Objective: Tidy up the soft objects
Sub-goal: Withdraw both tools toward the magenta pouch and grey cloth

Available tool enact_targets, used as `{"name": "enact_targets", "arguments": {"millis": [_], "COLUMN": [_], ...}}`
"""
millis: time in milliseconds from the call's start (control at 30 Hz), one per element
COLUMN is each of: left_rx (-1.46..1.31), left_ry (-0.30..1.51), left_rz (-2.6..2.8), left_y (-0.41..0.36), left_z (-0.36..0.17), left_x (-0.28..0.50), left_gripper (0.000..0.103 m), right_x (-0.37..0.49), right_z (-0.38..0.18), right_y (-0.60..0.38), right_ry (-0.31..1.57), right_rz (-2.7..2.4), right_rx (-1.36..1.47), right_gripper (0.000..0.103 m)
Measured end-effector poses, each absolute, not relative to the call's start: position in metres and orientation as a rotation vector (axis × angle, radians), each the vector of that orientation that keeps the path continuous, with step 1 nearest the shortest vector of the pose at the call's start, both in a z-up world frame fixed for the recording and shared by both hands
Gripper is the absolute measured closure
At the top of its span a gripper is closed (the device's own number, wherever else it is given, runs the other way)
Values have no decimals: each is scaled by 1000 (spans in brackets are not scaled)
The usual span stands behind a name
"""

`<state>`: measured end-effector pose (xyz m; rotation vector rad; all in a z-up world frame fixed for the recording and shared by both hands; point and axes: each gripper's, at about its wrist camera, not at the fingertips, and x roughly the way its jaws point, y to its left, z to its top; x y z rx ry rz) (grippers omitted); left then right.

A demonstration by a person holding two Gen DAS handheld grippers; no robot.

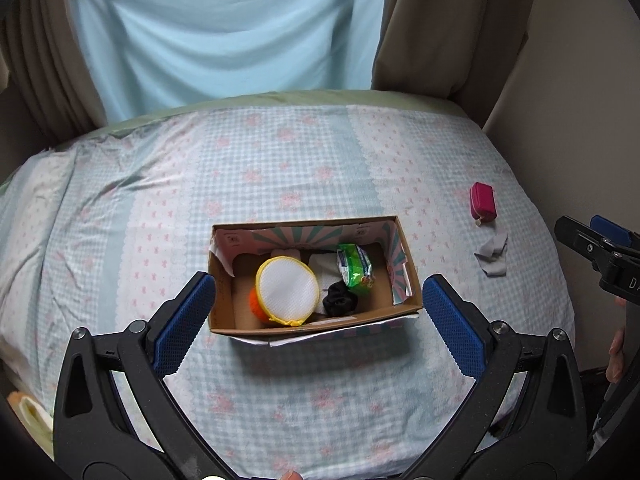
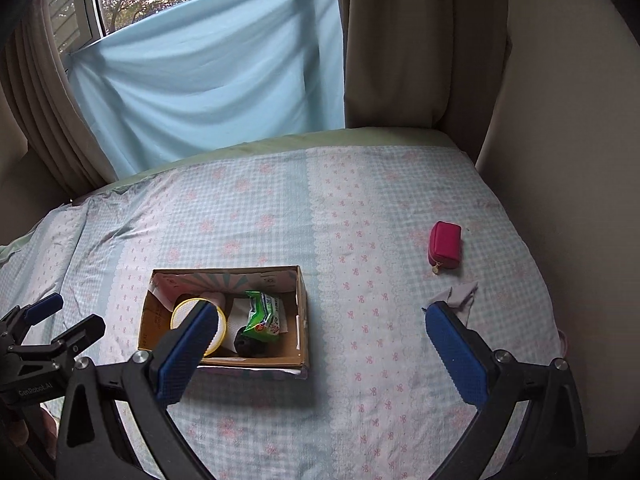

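Blue textured pads line both grippers. We see the left gripper (image 1: pixel 319 308) spread wide and empty, hovering above the cardboard box (image 1: pixel 404 264), its two fingers framing the box's near corners in the left wrist view without touching them. We see the right gripper (image 2: pixel 320 332) equally wide and empty; in its own view its left finger overlaps the box's near left portion, and its right finger sits just in front of the grey cloth (image 2: pixel 460 296).

One box rests near the middle of the bed (image 1: pixel 280 168). Its top is open and its inner flaps are torn. We count inside it one round white mesh pouch with a yellow rim (image 1: pixel 287 286), one orange item (image 1: pixel 256 304) partly hidden beneath that pouch, one green packet (image 1: pixel 356 266), one black soft item (image 1: pixel 340 302) and one white piece under them.

Two things lie outside the box, toward the bed's right edge: one magenta zip pouch (image 2: pixel 445 245) and the crumpled grey cloth just nearer than it, close together. Open bedding surrounds the box on all sides, with the widest clear area between the box and those two things. A wall borders the bed on the right; curtains and a light blue sheet hang beyond the far edge.
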<state>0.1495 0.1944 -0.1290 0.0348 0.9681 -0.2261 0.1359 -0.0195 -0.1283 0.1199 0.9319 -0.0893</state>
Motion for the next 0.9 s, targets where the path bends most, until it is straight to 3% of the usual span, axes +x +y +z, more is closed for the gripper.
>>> {"name": "enact_targets", "arguments": {"millis": [533,900], "left_rx": [130,238], "left_ry": [1008,1192], "left_rz": [-346,-477], "left_y": [5,-158], "left_z": [-151,-240], "left_x": [218,326], "left_gripper": [0,0], "right_x": [115,148], "right_z": [-159,-247], "right_y": [-176,-267], "right_ry": [971,1098], "right_rz": [-228,-273], "right_rx": [211,419], "right_gripper": [0,0]}}
